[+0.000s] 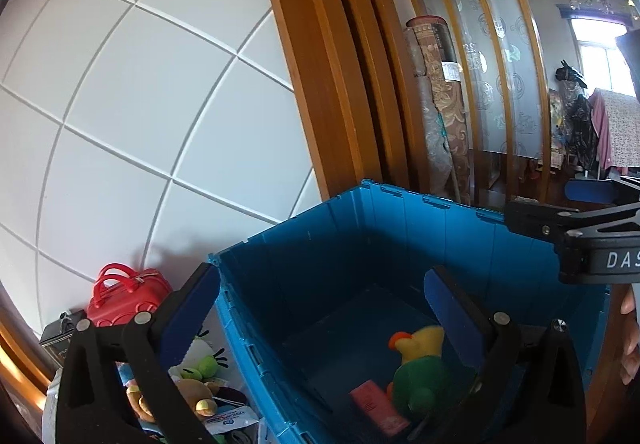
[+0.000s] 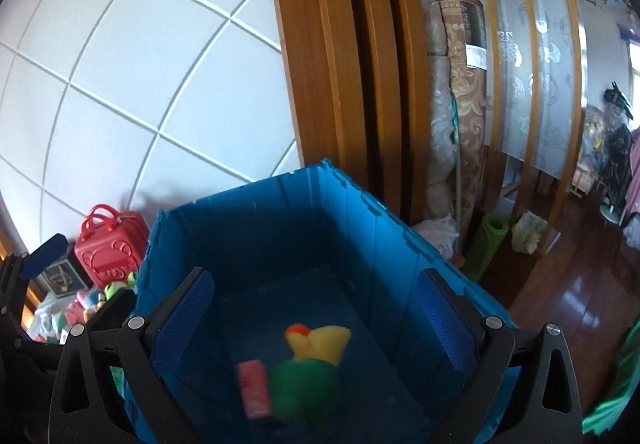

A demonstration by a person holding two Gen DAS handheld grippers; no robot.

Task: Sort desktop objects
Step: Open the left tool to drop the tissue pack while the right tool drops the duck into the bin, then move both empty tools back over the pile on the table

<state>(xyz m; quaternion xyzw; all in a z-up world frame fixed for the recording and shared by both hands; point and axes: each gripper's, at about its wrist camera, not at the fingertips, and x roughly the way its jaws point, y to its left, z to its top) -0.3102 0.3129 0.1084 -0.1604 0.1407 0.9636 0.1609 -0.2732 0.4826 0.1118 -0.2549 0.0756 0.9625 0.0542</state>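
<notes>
A blue plastic crate stands against the white wall. On its floor lie a green and yellow plush duck and a small pink box. My left gripper is open and empty, straddling the crate's left wall. My right gripper is open and empty above the crate's inside; it also shows at the right edge of the left wrist view. The left gripper shows at the left edge of the right wrist view.
Left of the crate sit a red toy suitcase, a pile of plush toys and a small dark box. Right of the crate are a wooden door frame, rolled carpets, a green mat roll and wooden floor.
</notes>
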